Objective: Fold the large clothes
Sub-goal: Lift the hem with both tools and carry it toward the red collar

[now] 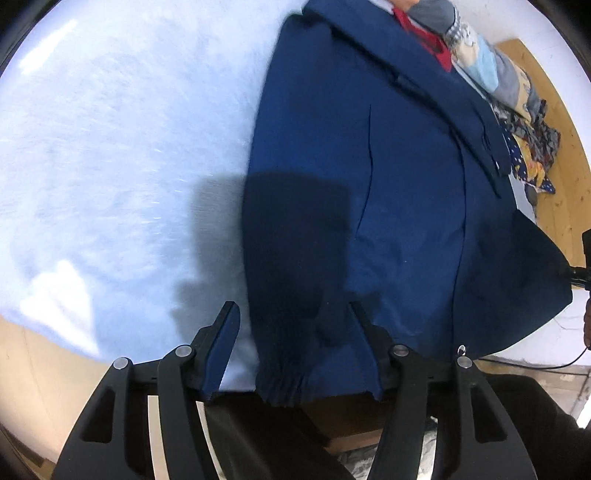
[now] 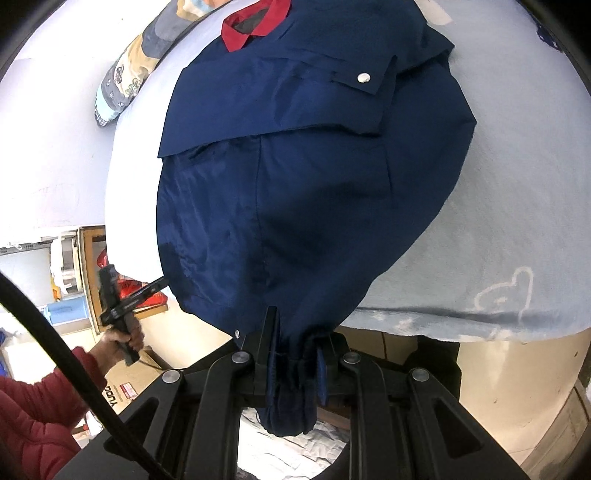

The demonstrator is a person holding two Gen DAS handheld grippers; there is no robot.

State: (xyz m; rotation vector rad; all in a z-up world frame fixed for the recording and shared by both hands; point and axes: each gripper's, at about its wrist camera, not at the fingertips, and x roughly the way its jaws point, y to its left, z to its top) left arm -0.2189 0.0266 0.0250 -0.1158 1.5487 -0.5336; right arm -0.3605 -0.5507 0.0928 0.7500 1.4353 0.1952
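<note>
A navy blue jacket (image 1: 369, 184) with a red collar (image 1: 424, 33) lies spread on a bed with a pale blue sheet (image 1: 110, 147). My left gripper (image 1: 291, 306) is open at the bed's near edge. The jacket's gathered hem hangs loose between its fingers, and neither pad presses on it. In the right wrist view the same jacket (image 2: 295, 184) has one sleeve folded across its chest. My right gripper (image 2: 299, 332) is shut on a bunched part of the hem, lifting it off the bed's edge. A hand in a red sleeve (image 2: 44, 413) holds the left gripper (image 2: 159, 283) at the jacket's left corner.
A patterned quilt (image 2: 133, 74) lies along the far side of the bed (image 2: 517, 184). More patterned clothes (image 1: 532, 147) are heaped beside the jacket near the wooden floor (image 1: 565, 184). A cardboard box (image 2: 125, 387) and shelves stand below the bed's edge at left.
</note>
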